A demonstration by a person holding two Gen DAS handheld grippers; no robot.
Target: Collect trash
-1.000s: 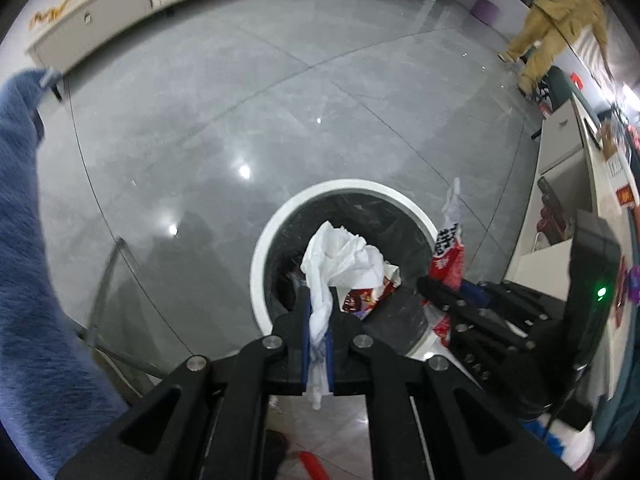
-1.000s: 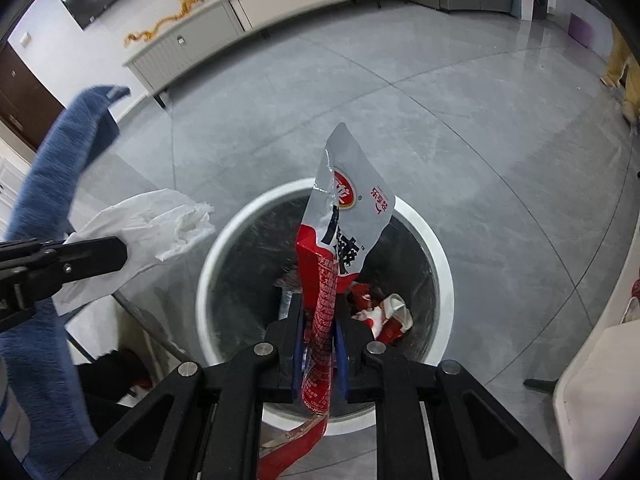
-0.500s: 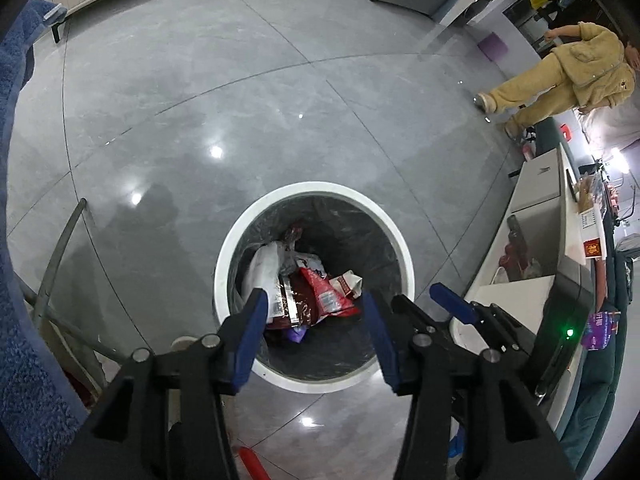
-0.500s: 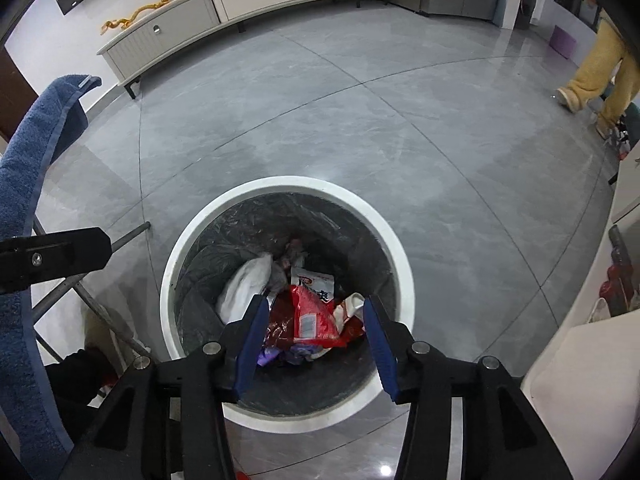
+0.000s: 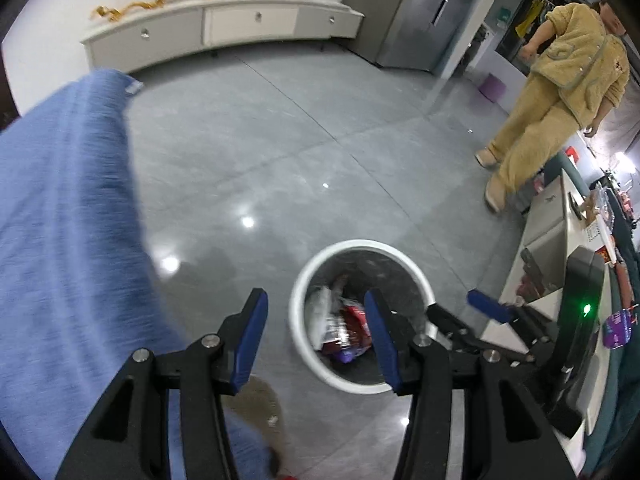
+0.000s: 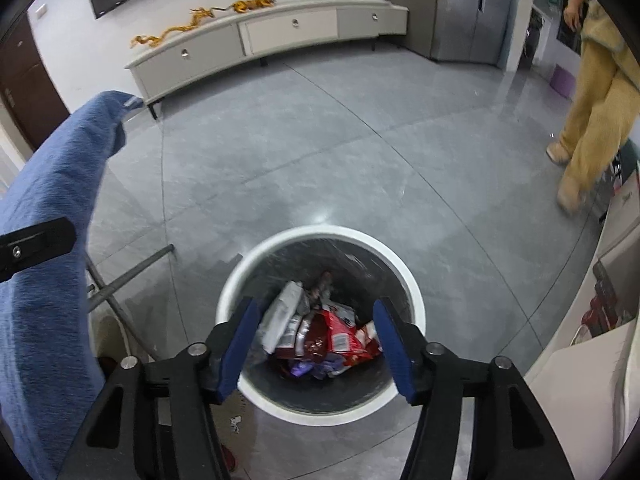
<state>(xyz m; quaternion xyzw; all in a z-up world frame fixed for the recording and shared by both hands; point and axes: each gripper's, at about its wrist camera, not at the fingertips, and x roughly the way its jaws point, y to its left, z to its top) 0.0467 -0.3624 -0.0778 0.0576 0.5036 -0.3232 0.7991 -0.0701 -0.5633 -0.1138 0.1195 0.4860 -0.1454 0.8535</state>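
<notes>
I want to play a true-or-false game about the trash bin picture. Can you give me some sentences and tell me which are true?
1. The trash bin has a white rim. True.
2. The right gripper is squeezing a red wrapper. False: its fingers are apart with nothing between them; the red wrapper lies in the bin.
3. The bin is empty. False: wrappers and a white bag lie inside.
4. The left gripper holds nothing. True.
5. The person in yellow clothes is sitting on the floor. False: the person is on their feet.
</notes>
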